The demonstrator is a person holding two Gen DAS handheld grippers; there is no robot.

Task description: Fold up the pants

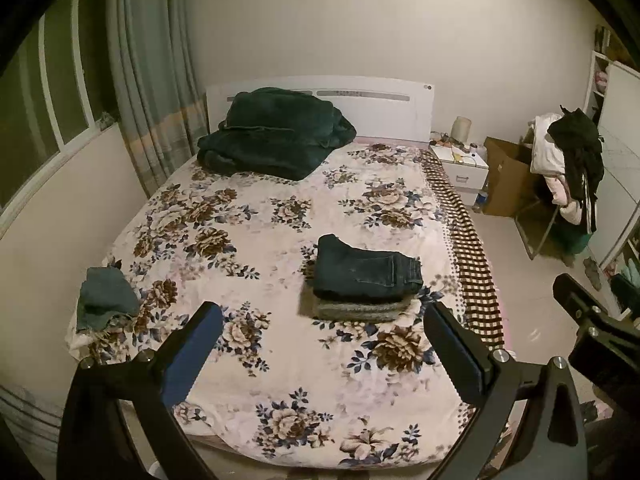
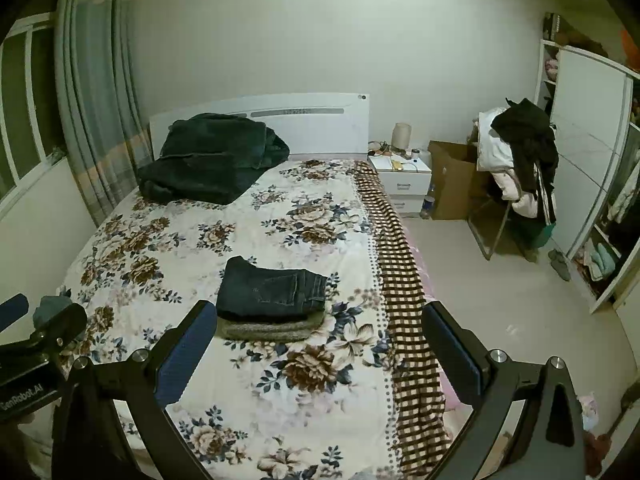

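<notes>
Both hand-held grippers, left (image 1: 320, 354) and right (image 2: 316, 354), wide, empty, above bed (image 1: 280, 380). Folded jeans (image 1: 366, 274) stacked on grey folded garment (image 1: 360, 310), mid-bed. Crumpled teal pants (image 1: 106, 298) at left edge: likely next; reach, spread flat.

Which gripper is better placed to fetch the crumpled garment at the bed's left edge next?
Probably the left gripper. Its jaws are open and empty, and the crumpled garment lies just beyond its left finger. From the right gripper, also open, that garment sits far left, mostly hidden behind the other gripper.
</notes>
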